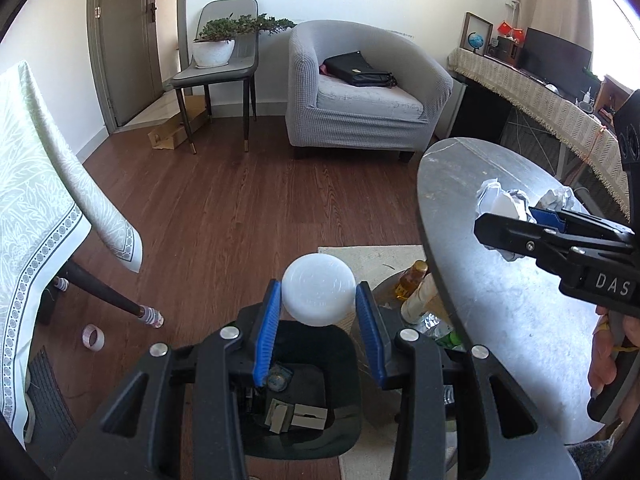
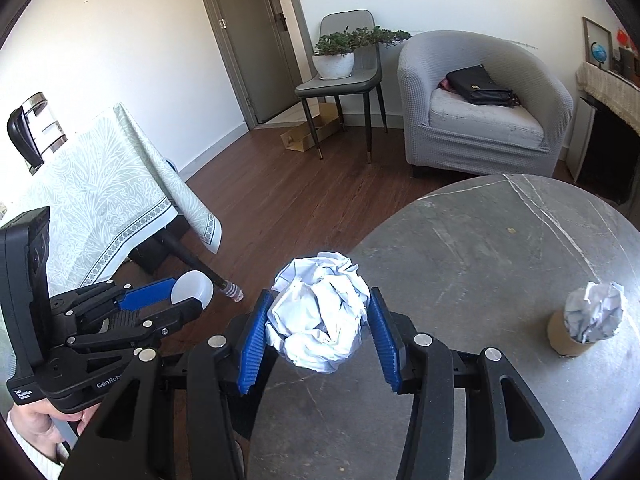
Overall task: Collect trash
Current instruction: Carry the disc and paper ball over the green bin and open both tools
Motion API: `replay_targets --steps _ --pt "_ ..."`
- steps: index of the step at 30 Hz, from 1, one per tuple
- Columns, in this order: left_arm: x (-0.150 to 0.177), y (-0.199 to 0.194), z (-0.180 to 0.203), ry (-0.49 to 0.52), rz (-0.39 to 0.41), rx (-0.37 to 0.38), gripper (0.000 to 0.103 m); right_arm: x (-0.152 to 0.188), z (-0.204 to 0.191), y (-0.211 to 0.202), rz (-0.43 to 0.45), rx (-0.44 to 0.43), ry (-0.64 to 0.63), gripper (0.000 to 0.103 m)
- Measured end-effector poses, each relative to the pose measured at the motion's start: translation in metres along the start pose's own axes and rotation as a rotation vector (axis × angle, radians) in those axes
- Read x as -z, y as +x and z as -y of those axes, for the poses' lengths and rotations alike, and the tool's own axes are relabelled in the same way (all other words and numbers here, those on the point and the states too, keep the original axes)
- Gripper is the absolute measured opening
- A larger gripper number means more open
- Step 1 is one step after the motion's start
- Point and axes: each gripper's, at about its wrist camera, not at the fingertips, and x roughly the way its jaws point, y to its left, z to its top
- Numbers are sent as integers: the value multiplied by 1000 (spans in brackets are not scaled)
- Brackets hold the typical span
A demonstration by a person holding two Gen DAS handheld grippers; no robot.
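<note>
Above the bin, left tool grips a white lid.

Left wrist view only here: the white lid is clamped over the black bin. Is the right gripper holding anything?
Observer: Yes, the right gripper is shut on a crumpled paper ball.
Operator: I see crumpled paper further along the round table. Loose, or in something?
Observer: One wad is stuffed into a brown paper cup.
Operator: Anything on the cloth-covered table?
Observer: A glass kettle with a black handle stands at its far corner.
</note>
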Motion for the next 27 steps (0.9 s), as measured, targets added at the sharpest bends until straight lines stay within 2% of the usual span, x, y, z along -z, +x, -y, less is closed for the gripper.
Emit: replay_targets --steps 7,18,20,24,27 --pt "24 8 -35 5 -78 -51 41 -4 -35 19 -9 -32 -59 49" --pt "58 37 -65 9 -275 -42 41 -8 -70 48 -37 -59 -91 49" --pt "61 39 -69 9 -289 -36 42 -8 -77 54 -45 -64 -99 49" --pt "61 31 -72 28 -276 -34 58 -4 -89 68 -72 -55 -120 49" --pt "59 23 -77 12 -253 -38 61 -1 -94 78 -93 -49 -127 49"
